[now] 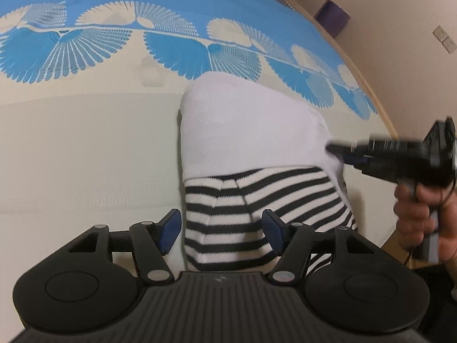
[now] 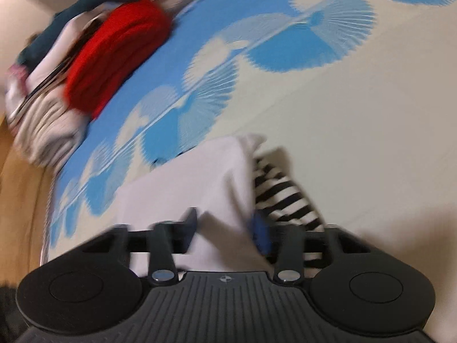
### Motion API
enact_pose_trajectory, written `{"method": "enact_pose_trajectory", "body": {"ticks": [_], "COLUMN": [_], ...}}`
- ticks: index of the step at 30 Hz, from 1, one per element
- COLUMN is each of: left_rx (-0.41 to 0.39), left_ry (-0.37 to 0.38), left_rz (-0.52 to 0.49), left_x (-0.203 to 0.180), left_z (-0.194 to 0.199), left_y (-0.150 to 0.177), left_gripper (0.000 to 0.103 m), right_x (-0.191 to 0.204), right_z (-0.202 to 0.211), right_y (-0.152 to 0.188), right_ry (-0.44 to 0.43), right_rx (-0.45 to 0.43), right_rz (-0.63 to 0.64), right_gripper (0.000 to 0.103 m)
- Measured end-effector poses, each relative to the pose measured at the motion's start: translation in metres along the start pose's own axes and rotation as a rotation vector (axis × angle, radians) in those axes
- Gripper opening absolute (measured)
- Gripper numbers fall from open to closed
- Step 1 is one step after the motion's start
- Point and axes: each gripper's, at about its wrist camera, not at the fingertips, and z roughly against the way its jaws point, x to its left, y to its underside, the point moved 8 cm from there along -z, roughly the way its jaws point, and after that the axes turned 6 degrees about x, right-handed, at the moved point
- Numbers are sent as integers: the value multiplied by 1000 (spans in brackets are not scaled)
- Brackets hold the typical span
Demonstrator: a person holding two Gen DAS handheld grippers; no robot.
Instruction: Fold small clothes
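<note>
Left gripper [image 1: 221, 233] wide, straddling striped sock [image 1: 257, 214] on bed [image 1: 85, 143]; right gripper [image 1: 332, 148] pinching its white part.

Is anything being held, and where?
The right gripper pinches the white and black-striped cloth garment at its white right edge. The left gripper holds nothing.

Soft knit garment [image 1: 251, 131] on matt woven bedspread [image 1: 85, 143].
</note>
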Motion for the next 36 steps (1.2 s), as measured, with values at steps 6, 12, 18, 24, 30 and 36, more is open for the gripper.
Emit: {"method": "enact_pose_trajectory", "body": {"ticks": [6,12,18,24,30,36], "left_rx": [63,136,38,-59,15,119], "left_ry": [-13,-90,-32,32,87,180], "left_rz": [-65,-57,-7,62,181,330], "left_x": [-16,-6,-6,-6,21,46], "left_z": [-23,-34,-14,3,-37,-82], "left_y": [11,22,0,-40,-76,-73], "left_gripper": [70,76,75,73,81,88], "right_x": [-22,-12,20,12,-7,-24], "right_z": [18,-3,46,-10,7,19], "right_y": [-9,7,2,71,66,26], "right_ry": [103,289,168,185,197,211], "right_rx": [-77,-7,-207,229,212,32], "right_rz": [-10,160,258,510,461,262], "right_gripper": [0,4,36,34,38,75]}}
